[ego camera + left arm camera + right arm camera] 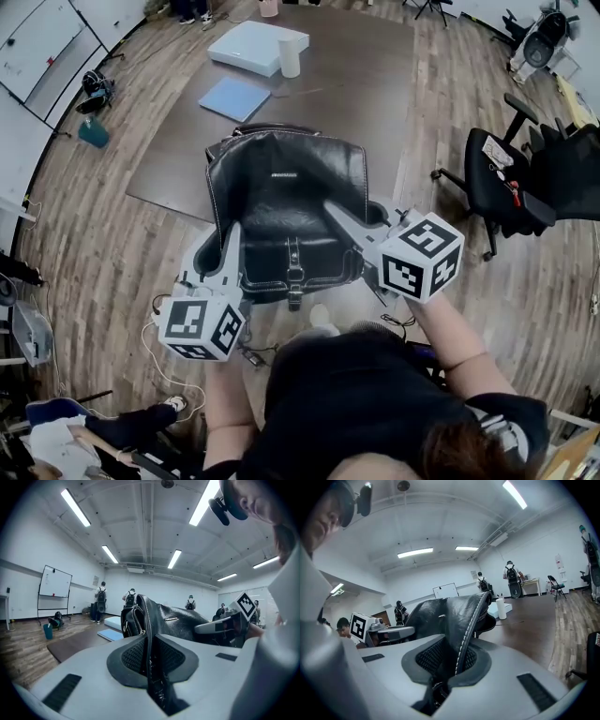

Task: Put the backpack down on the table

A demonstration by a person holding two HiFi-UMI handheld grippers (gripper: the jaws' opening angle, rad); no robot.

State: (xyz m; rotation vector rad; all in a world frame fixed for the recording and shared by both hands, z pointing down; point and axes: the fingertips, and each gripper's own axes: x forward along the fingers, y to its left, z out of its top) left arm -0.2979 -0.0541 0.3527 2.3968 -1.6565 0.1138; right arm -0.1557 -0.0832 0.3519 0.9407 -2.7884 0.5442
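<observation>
Carrying step: left gripper (231,232) and right gripper (331,209) each clamp the black leather backpack (281,178). Next, it probably needs lowering onto the dark brown table (412,84)

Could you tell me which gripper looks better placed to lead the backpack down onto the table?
Right, slightly. Each gripper's jaws are shut on the black leather backpack, but the right gripper reaches further towards the brown table; the left gripper sits further back. Lowering with both seems safest.

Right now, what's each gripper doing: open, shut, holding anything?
Left gripper: closed on the backpack.
Right gripper: closed on the backpack too.
</observation>
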